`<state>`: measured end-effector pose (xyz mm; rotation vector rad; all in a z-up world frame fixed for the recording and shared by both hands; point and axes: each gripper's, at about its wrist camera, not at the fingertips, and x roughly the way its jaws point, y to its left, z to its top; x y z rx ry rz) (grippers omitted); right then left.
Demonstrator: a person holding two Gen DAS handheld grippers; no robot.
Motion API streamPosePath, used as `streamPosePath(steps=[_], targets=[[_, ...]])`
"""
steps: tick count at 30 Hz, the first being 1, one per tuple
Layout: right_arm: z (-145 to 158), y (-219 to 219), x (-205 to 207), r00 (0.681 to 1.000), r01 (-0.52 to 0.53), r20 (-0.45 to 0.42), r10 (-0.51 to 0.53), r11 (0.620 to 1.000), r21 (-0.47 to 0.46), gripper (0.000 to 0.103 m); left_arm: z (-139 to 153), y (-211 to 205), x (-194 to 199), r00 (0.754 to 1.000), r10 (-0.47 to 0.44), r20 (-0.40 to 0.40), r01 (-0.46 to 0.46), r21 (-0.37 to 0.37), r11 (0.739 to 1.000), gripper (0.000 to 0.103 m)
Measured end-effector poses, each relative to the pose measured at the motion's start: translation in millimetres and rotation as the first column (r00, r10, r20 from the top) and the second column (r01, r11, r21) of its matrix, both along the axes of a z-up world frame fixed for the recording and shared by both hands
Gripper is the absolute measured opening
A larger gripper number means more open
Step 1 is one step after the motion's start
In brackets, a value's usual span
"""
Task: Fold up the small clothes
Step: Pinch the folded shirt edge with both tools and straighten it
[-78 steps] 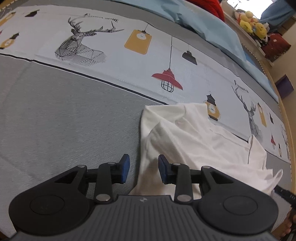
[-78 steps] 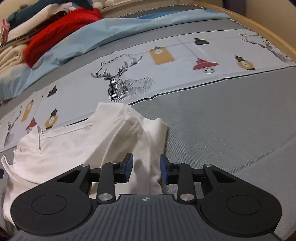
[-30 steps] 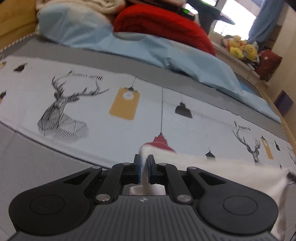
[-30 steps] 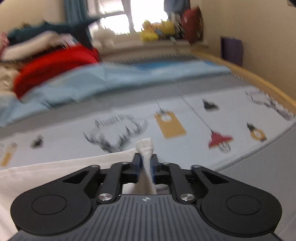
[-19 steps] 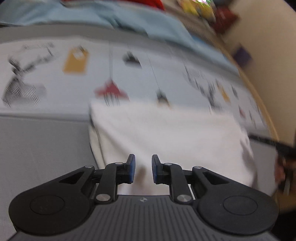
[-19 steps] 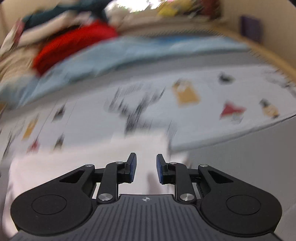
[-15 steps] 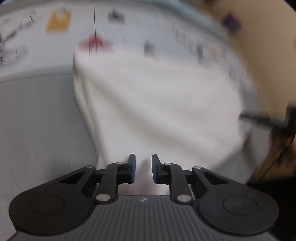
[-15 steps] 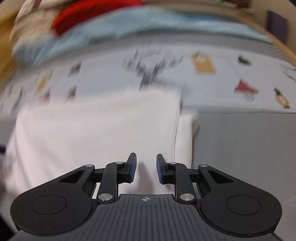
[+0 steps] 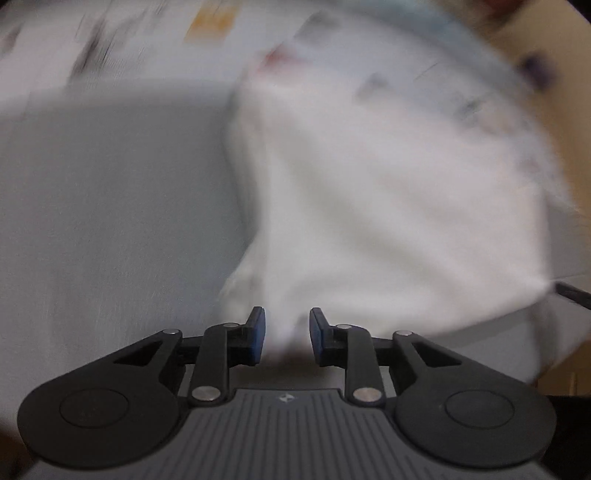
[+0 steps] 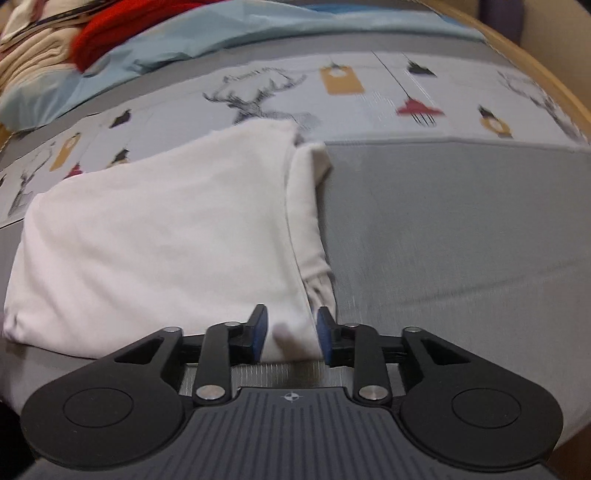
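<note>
White shirt [image 10: 159,236] lies folded flat on the grey bedspread [image 10: 461,229], far edge reaching the printed sheet [image 10: 369,96] with deer and lamp motifs; a narrow under-layer sticks out along its 3 o'clock side. A second ago each gripper had a bunched shirt corner pinched and lifted; now the cloth is down and spread. Right gripper [image 10: 291,334] at 6 o'clock: jaws have just been opening, pads apart, near corner of shirt between them but not pressed. Left gripper [image 9: 286,334]: jaws likewise just opening, apart over shirt's [image 9: 388,206] near edge, cloth unclamped; view heavily blurred. Beyond, at 12 o'clock, light blue cover [image 10: 229,33], red fabric [image 10: 118,26] and beige bedding [image 10: 33,55] at 11 o'clock; wooden bed rim [image 10: 535,70] at 2 o'clock.
</note>
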<state>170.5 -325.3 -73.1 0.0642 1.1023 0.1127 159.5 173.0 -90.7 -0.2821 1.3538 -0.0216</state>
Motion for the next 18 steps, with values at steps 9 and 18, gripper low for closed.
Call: streamPosePath(steps=[9, 18], targets=[[-28.1, -0.3, 10.9, 0.996, 0.003, -0.09, -0.006, 1.0, -0.029, 0.038, -9.2, 4.8, 4.0, 0.999, 0.007, -0.033, -0.008, -0.027, 1.0, 0.023], [-9.2, -16.7, 3.4, 0.997, 0.067, -0.048, -0.064, 0.996, 0.06, 0.005, 15.6, 13.3, -14.3, 0.997, -0.028, 0.073, 0.03, -0.018, 0.999, 0.004]])
